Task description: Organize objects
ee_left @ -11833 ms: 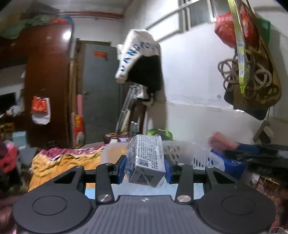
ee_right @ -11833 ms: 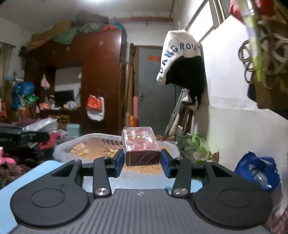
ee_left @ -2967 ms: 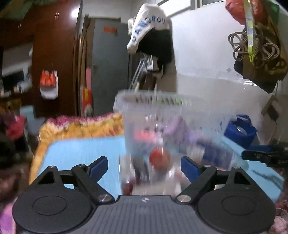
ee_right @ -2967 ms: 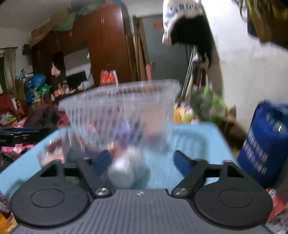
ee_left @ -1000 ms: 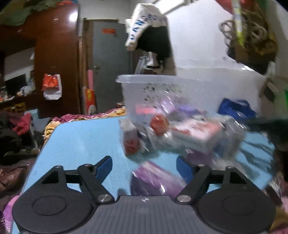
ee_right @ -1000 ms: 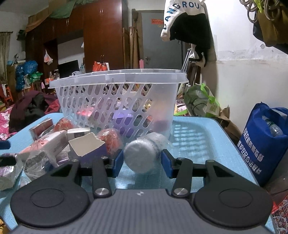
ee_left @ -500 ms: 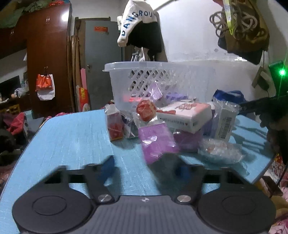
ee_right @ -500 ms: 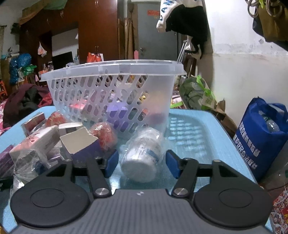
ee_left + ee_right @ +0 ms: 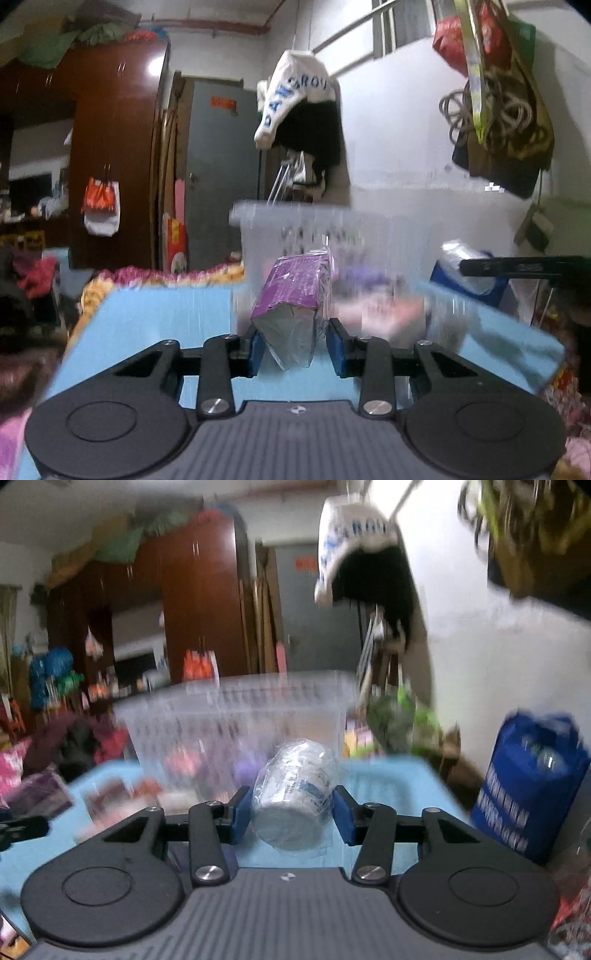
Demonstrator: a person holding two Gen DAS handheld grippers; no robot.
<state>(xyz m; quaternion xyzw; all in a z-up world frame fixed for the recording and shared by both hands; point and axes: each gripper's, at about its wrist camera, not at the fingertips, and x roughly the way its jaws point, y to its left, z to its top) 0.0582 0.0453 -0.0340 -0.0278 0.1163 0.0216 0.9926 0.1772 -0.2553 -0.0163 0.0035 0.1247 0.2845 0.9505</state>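
The left gripper (image 9: 295, 349) has its blue-padded fingers (image 9: 255, 350) pressed against a purple packet (image 9: 291, 295) with a silver end, wrapped in clear film and held tilted above the blue tabletop (image 9: 155, 314); print on the purple face is too blurred to read. Behind it stands the clear plastic basket (image 9: 295, 221), its slotted wall smeared by motion, with pink and purple things dimly visible beside and behind it. The right gripper (image 9: 293, 812) holds a white jar (image 9: 295, 797) sealed in clear plastic, lying on its side between the fingers (image 9: 341, 812), its round end toward the camera; blue print runs along its label, but no word can be made out. The basket (image 9: 236, 709) sits just beyond the jar on the tabletop (image 9: 388, 775), with blurred packets to its left. A white garment (image 9: 291, 96) hanging on the wall carries blue letters reading roughly "PANGROU". A blue bag (image 9: 528, 782) to the right of the tabletop bears white lettering, unreadable here.
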